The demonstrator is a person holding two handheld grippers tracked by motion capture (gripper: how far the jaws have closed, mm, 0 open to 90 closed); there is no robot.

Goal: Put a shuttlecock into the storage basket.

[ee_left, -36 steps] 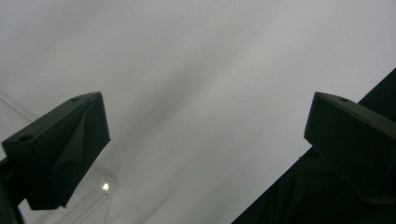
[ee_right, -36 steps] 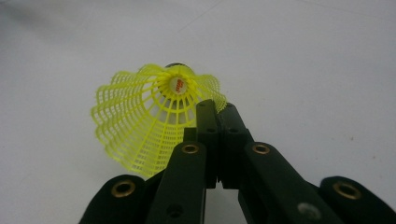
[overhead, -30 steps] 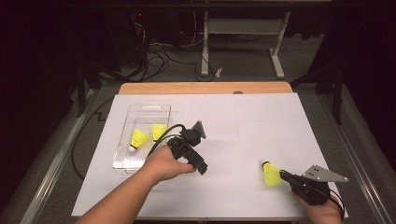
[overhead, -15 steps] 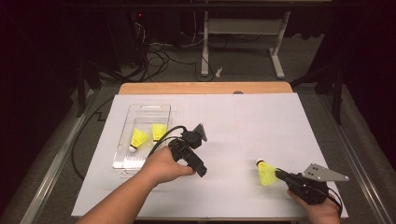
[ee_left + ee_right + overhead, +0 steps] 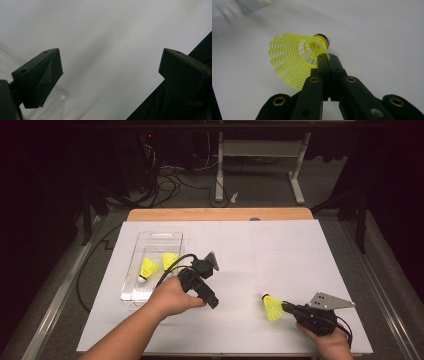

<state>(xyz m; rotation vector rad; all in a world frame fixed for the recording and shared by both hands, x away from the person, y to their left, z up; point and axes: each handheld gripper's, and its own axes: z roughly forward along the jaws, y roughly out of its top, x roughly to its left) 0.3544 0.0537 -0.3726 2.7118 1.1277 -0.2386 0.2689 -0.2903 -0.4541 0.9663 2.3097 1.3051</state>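
There are three yellow shuttlecocks. Nearest, the right gripper [image 5: 286,305] has its jaws pinched tight on the skirt of one shuttlecock [image 5: 271,307], near the table's front edge, with bare white table [image 5: 280,255] all around. Farther left, the left gripper [image 5: 212,301] has wide-open, empty jaws beside a clear tray [image 5: 159,238] holding two shuttlecocks [image 5: 148,268].

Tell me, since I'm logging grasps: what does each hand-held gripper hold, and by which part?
The right hand-held gripper pinches the yellow shuttlecock by the edge of its mesh skirt. The left hand-held gripper holds nothing, jaws apart.
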